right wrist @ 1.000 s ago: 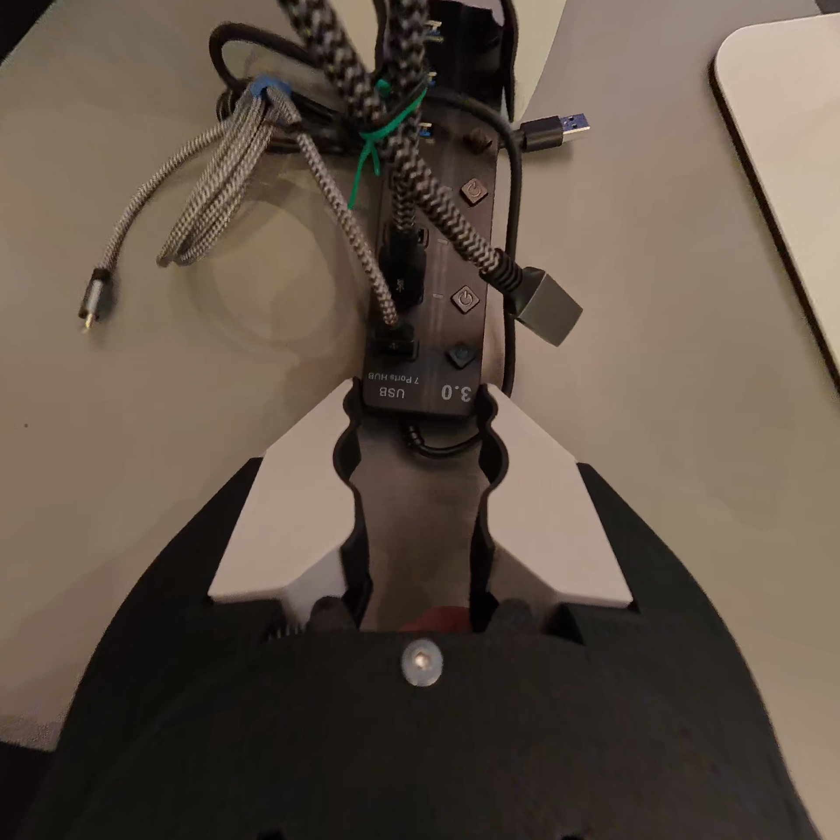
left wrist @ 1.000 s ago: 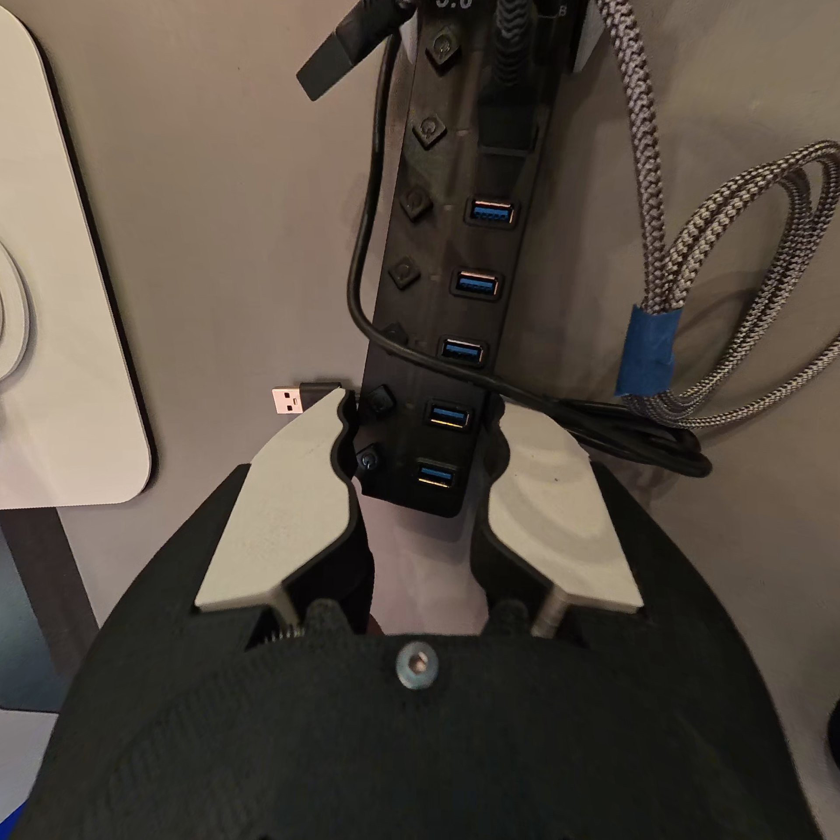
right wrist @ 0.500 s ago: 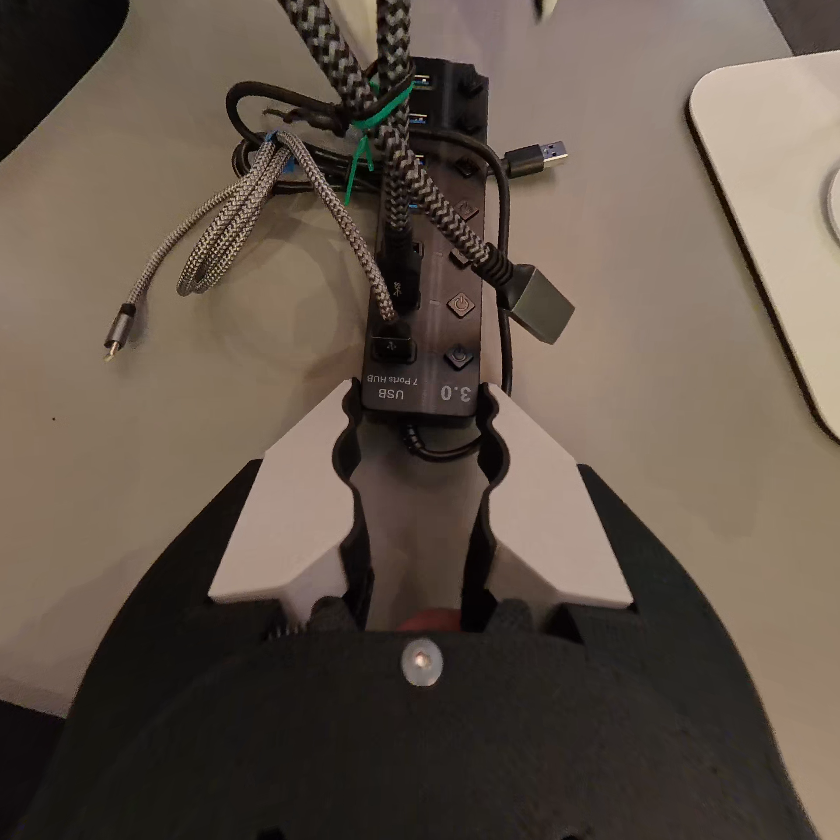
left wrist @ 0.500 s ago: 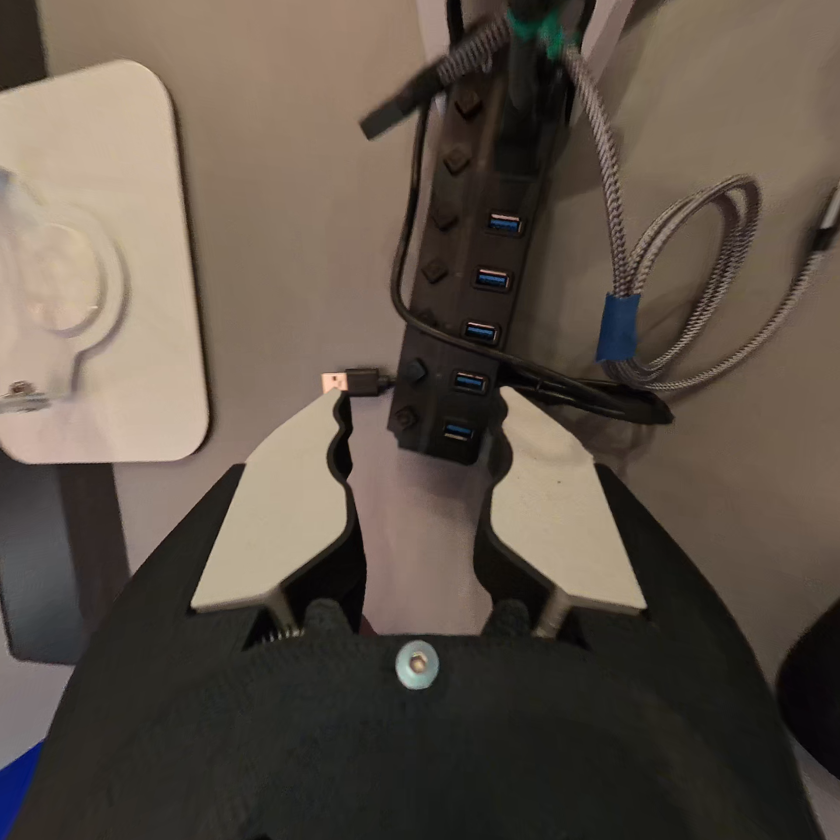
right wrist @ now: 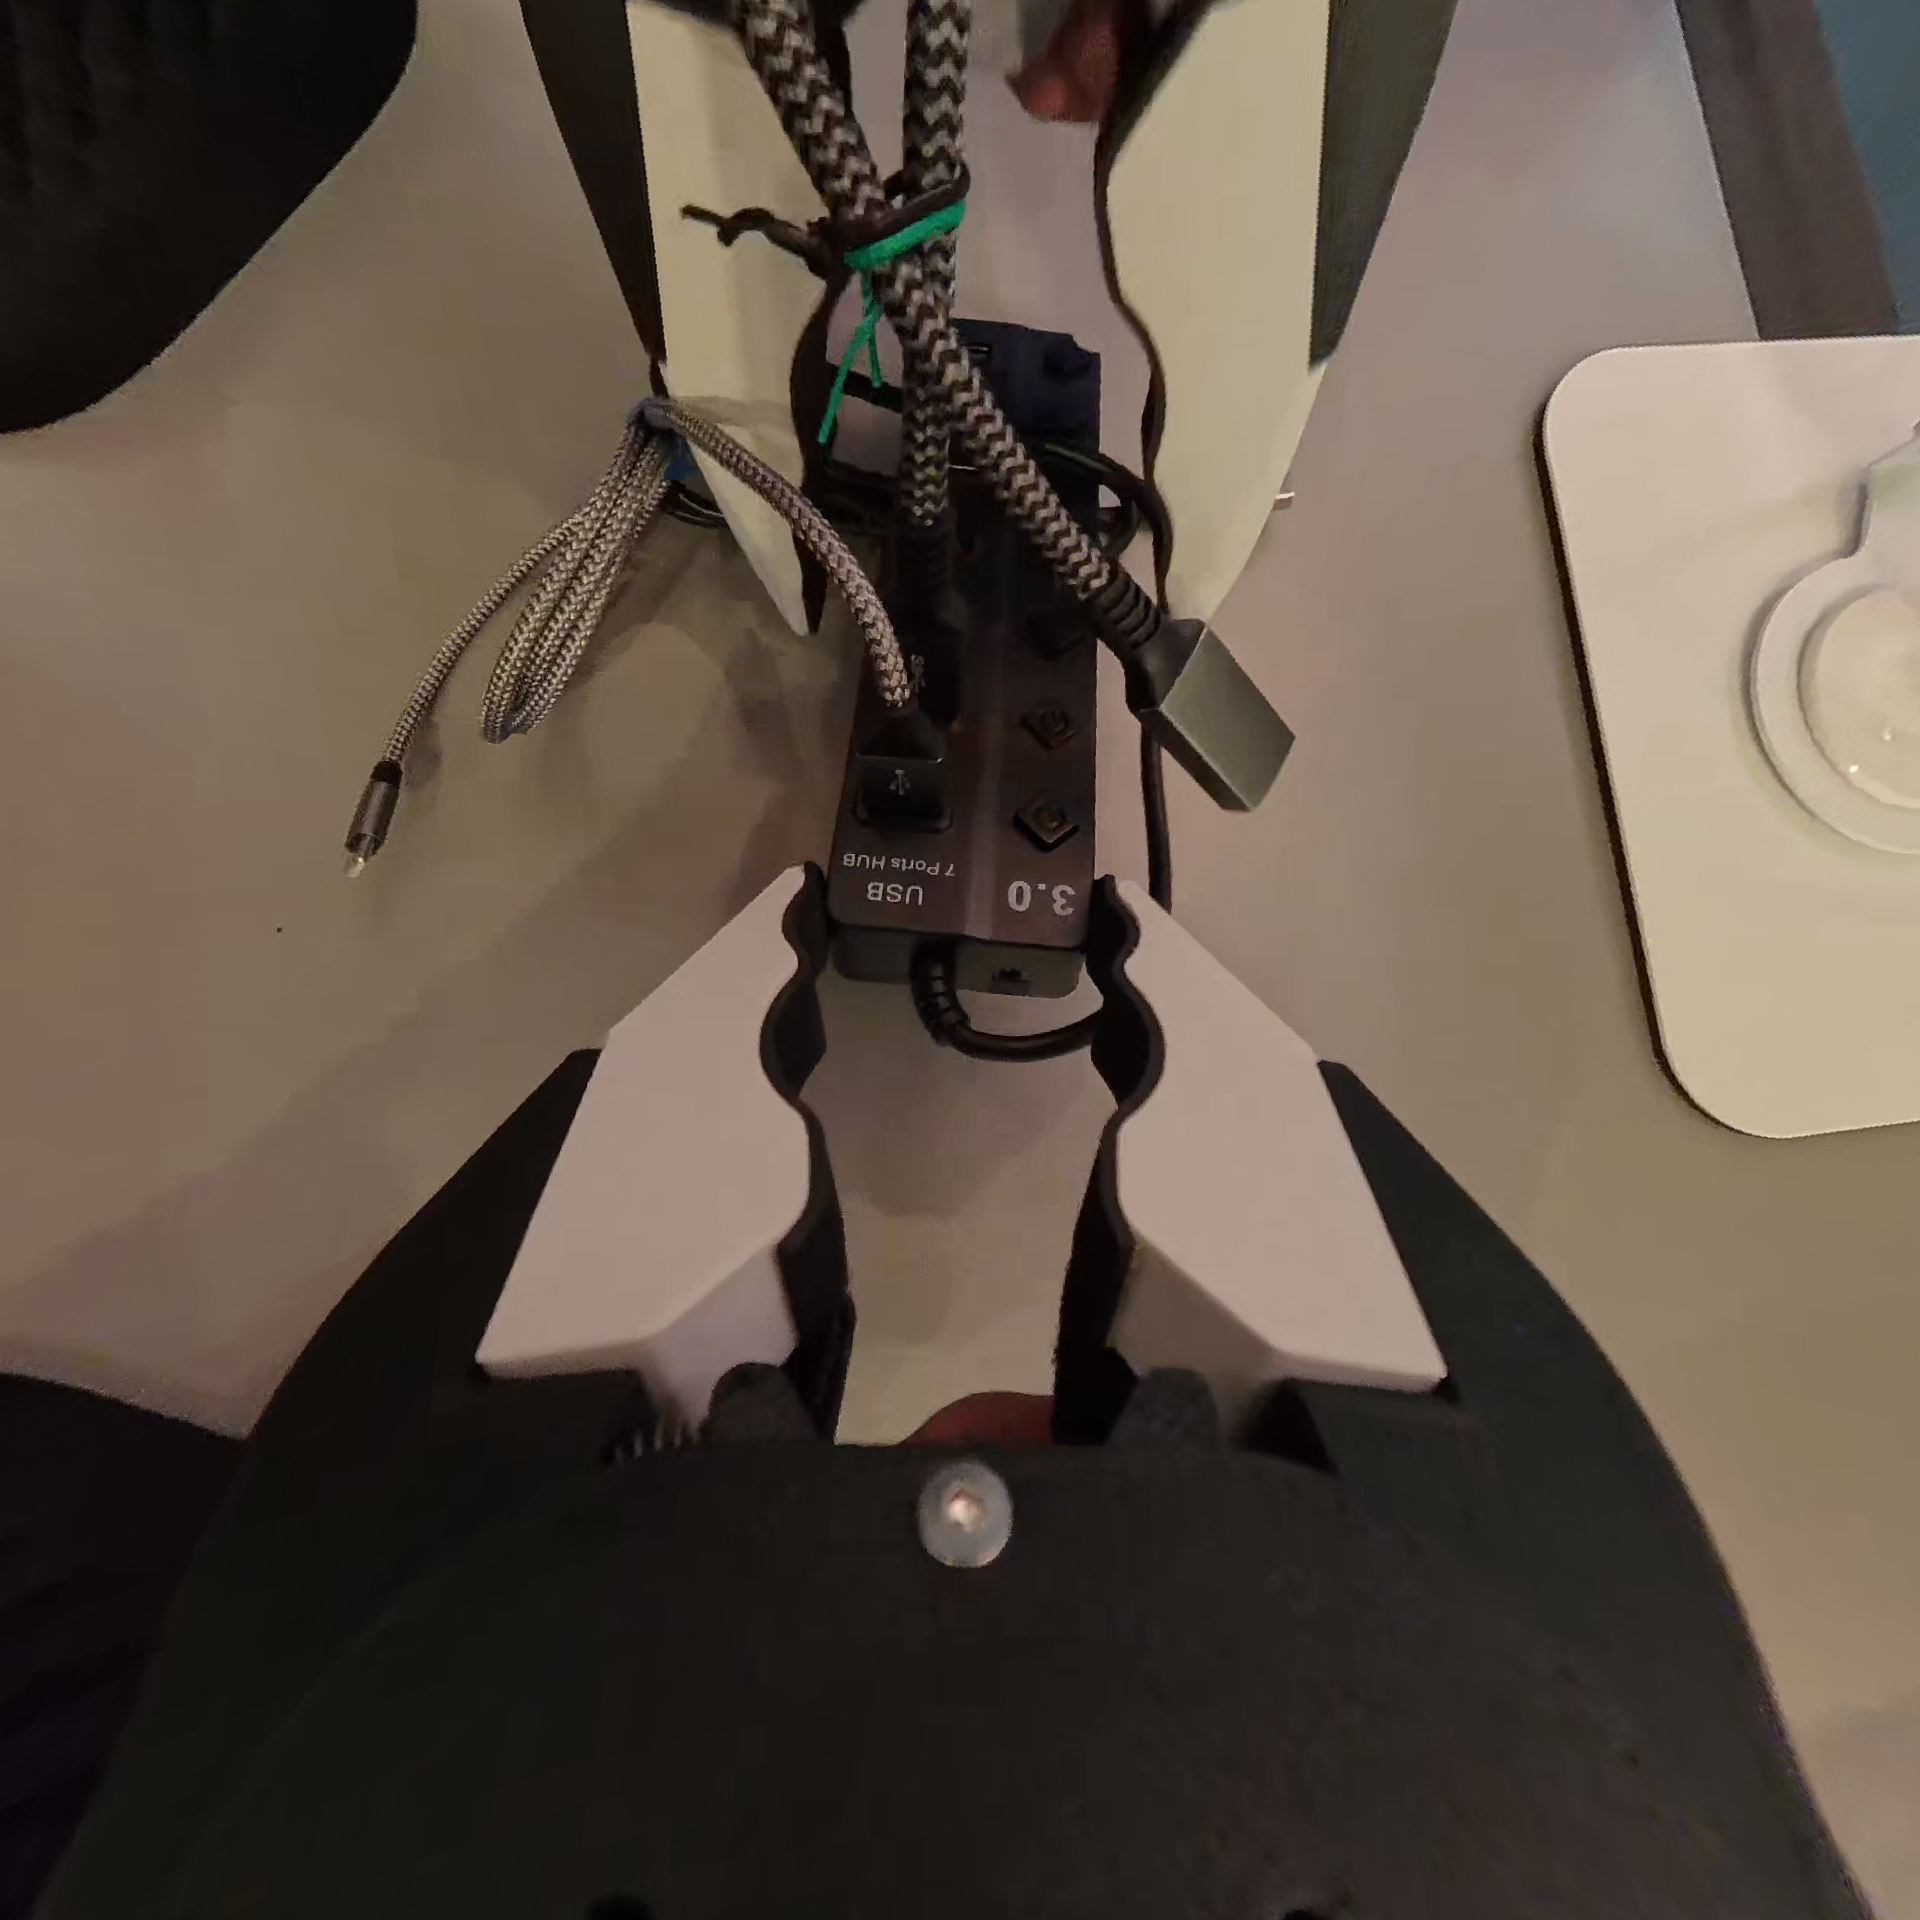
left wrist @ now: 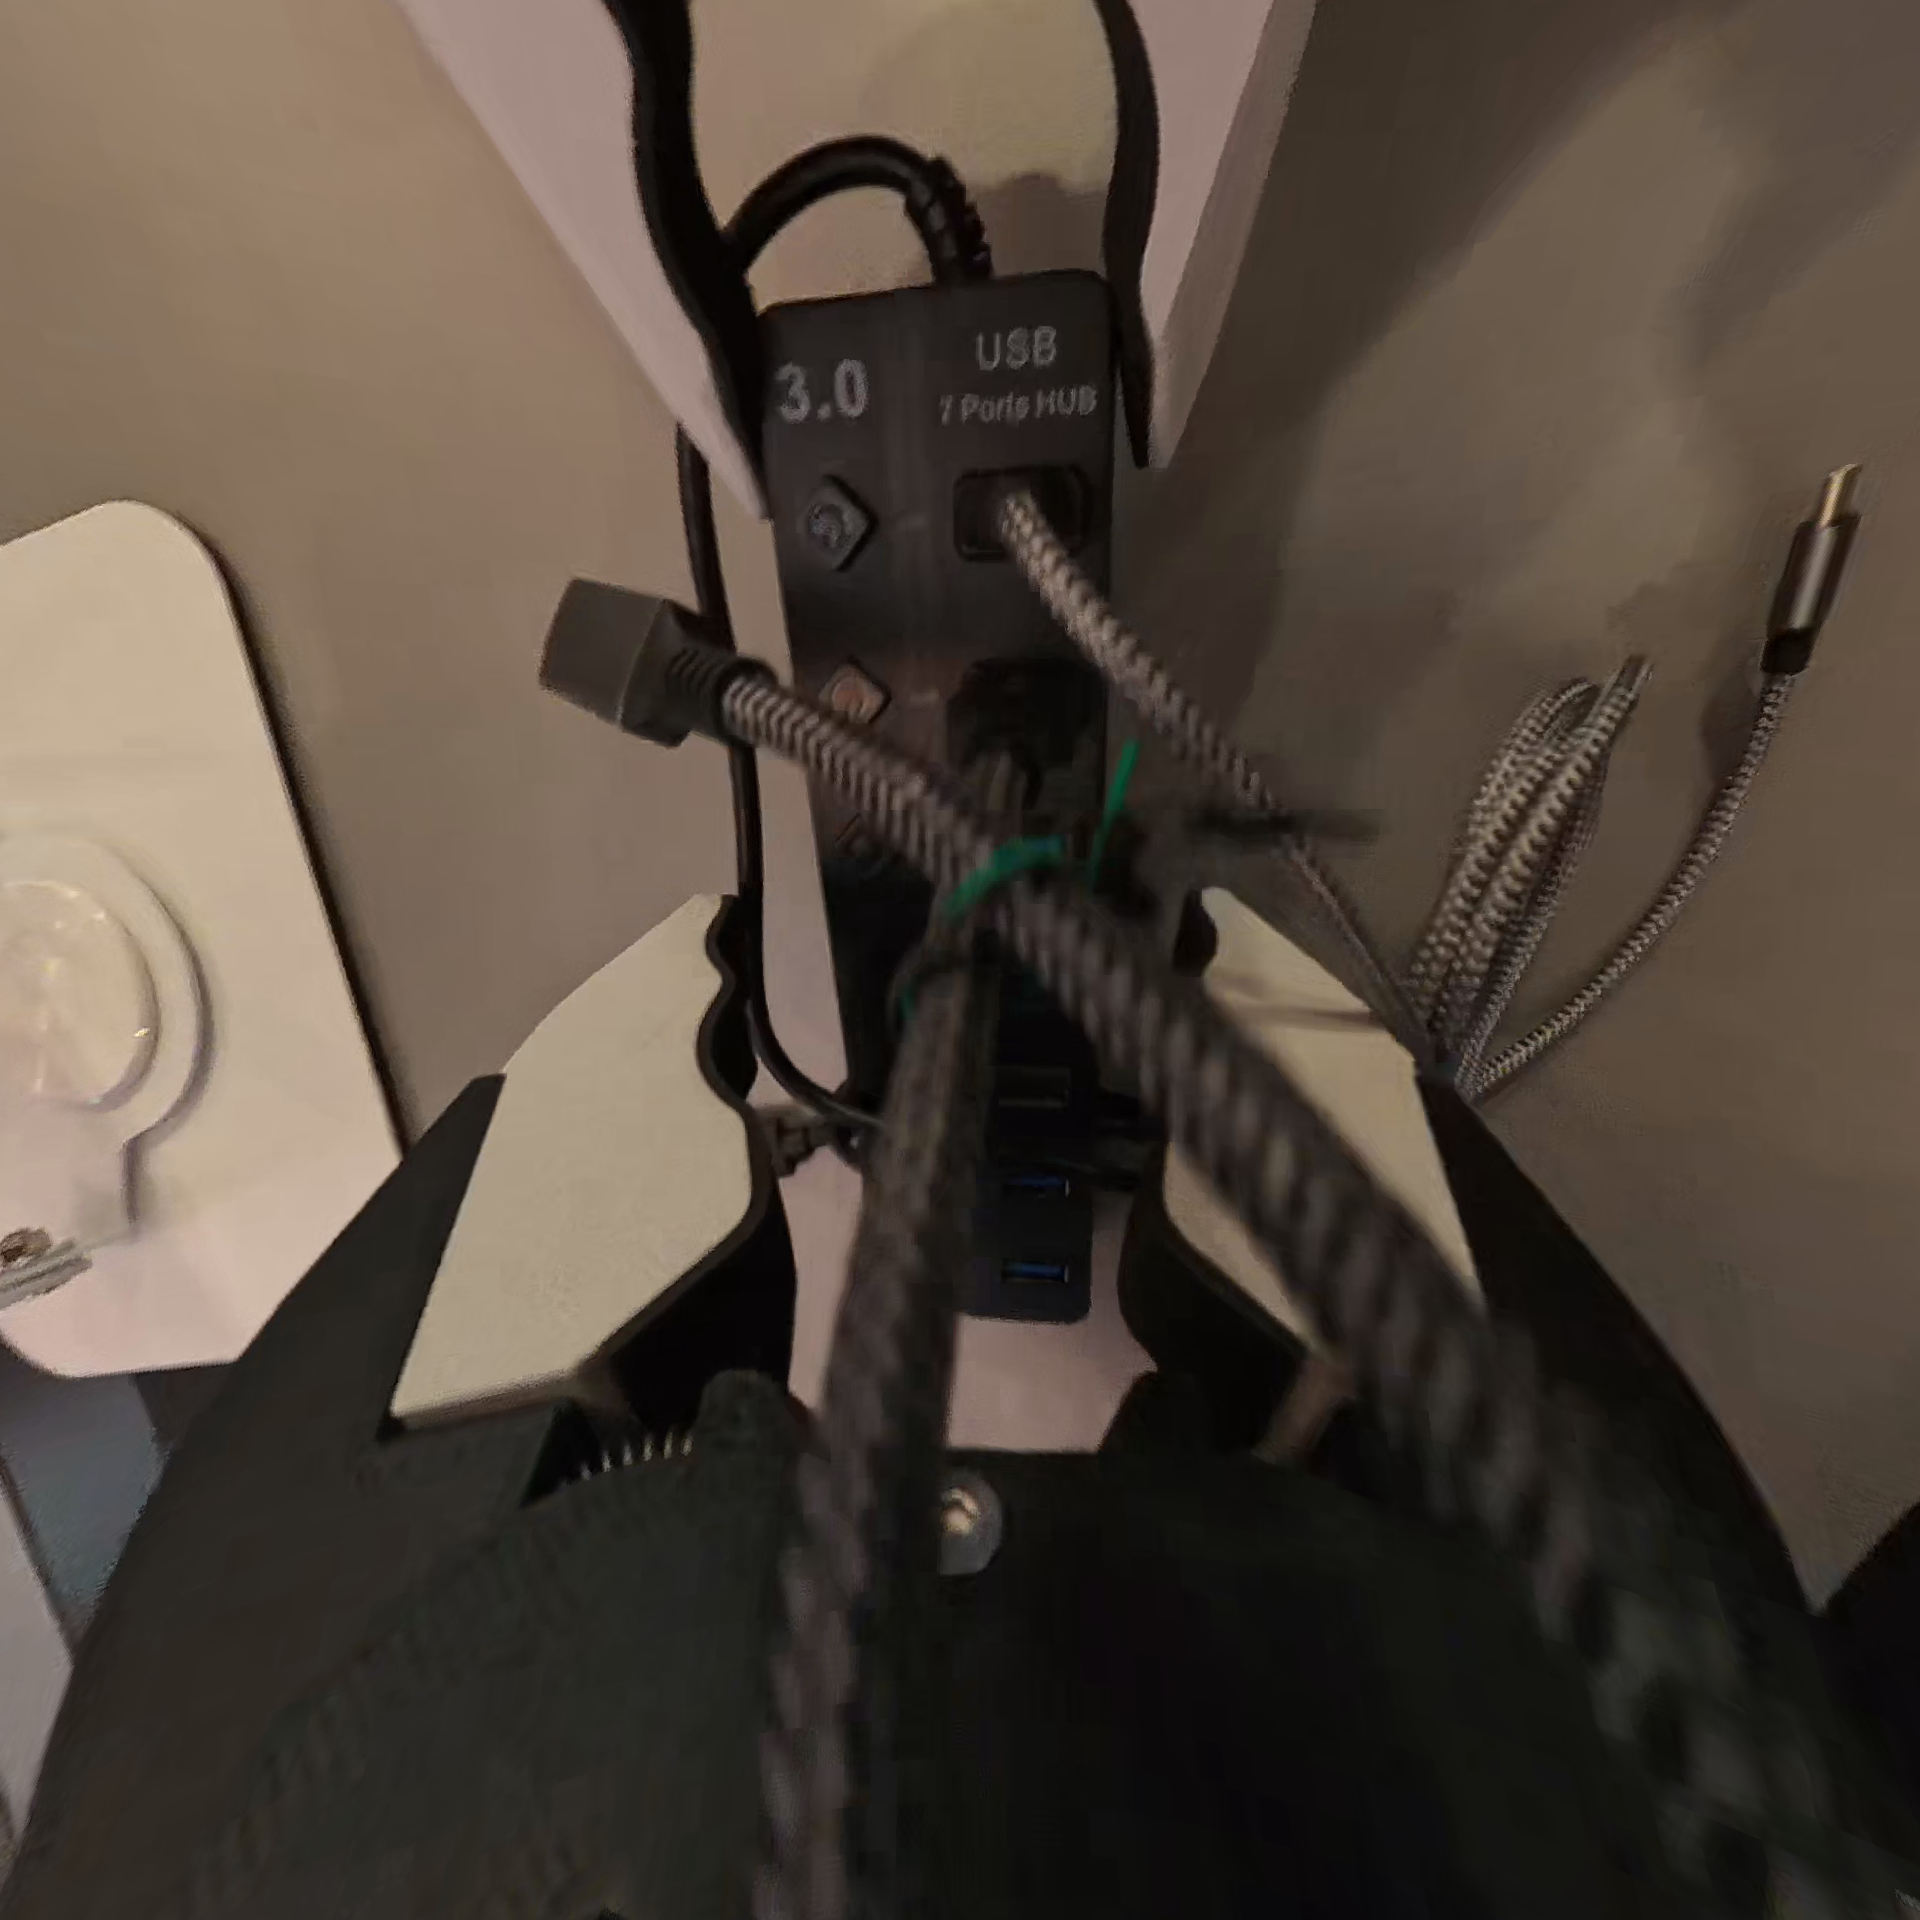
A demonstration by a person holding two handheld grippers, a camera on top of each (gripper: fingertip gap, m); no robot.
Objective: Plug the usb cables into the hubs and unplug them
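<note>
Black USB hub (right wrist: 971,790) with braided cables on a grey table

The long hub lies flat; two braided cables (right wrist: 940,416), bound by a green tie (right wrist: 899,244), rise from it, one plugged in, one grey plug (right wrist: 1216,727) hanging free; a thinner cable (right wrist: 842,561) sits in the end port

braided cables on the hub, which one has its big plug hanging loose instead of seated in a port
The thick braided cable with the large grey metal plug, dangling beside the black USB hub; the thin braided cable ends in the hub's end port.
</note>
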